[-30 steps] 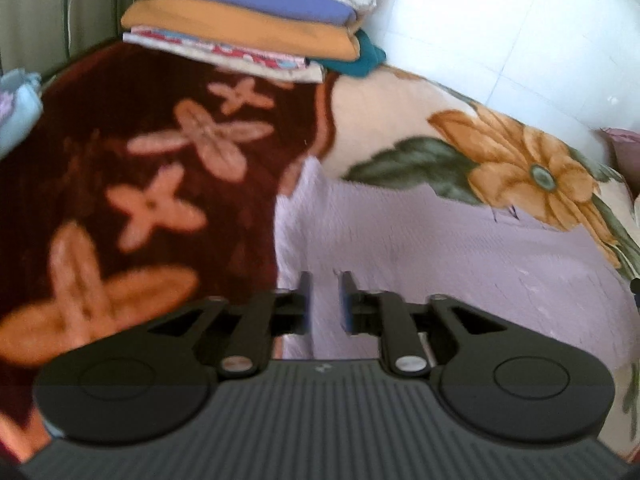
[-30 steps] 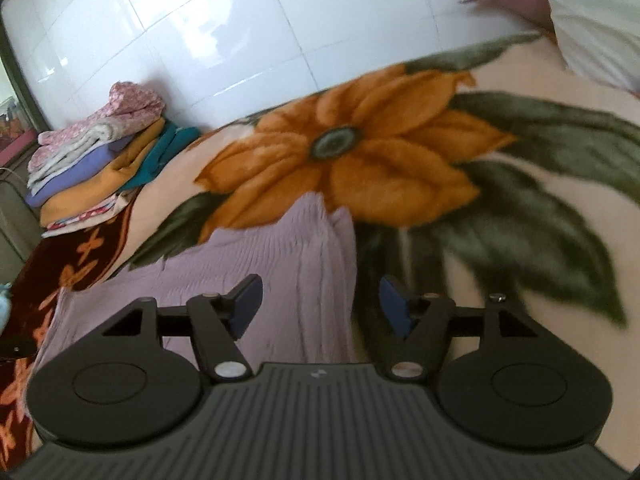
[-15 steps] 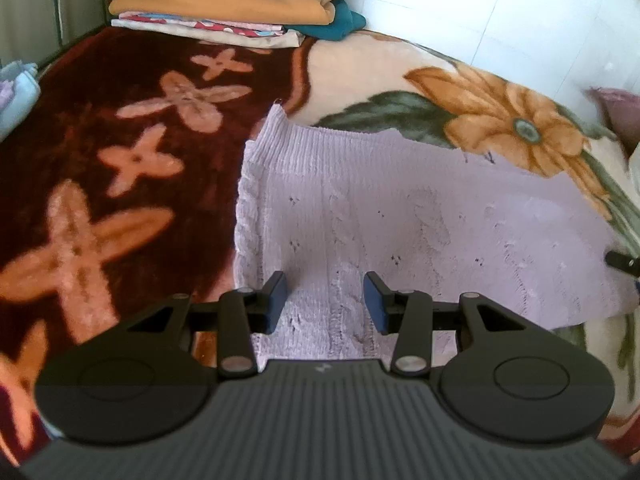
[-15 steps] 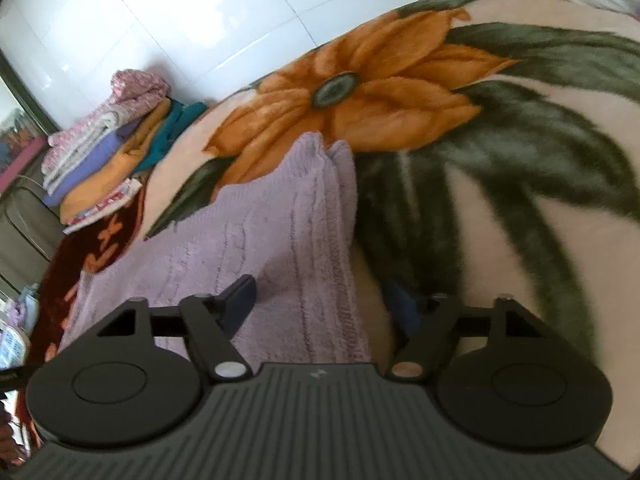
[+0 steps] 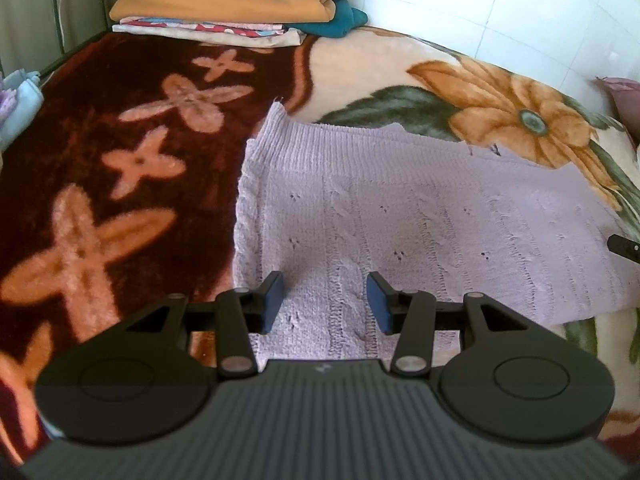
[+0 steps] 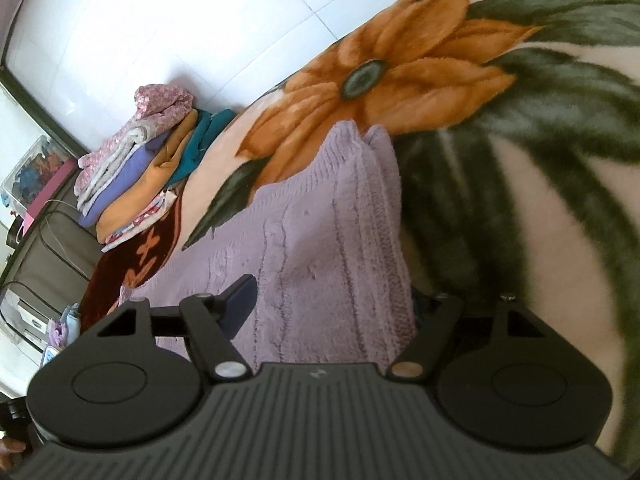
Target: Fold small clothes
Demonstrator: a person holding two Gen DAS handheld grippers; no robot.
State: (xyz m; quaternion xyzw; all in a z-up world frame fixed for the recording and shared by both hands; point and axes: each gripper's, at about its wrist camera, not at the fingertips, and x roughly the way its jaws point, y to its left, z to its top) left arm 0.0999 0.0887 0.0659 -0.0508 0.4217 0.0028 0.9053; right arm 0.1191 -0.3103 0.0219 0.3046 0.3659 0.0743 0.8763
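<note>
The lilac knit (image 5: 420, 216) lies flat on the floral blanket (image 5: 120, 168). Left view shows the left gripper (image 5: 325, 303) over its near edge, jaws opening, gripping nothing. Right view has the right gripper (image 6: 332, 304) spread wide astride the knit's folded edge; its right finger's mostly hidden behind the fabric, pinch unclear. Only there does the folded pile (image 6: 152, 168) show whole.

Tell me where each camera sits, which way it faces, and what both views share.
Left wrist: on the left tool, looking down over the lilac knit garment toward the folded pile; its jaws are opening, nothing pinched.
Right wrist: on the right tool, tilted, looking along the garment's right edge at the floral blanket; jaws wide astride that edge.
Shared: garment, blanket, pile, tiled wall.
</note>
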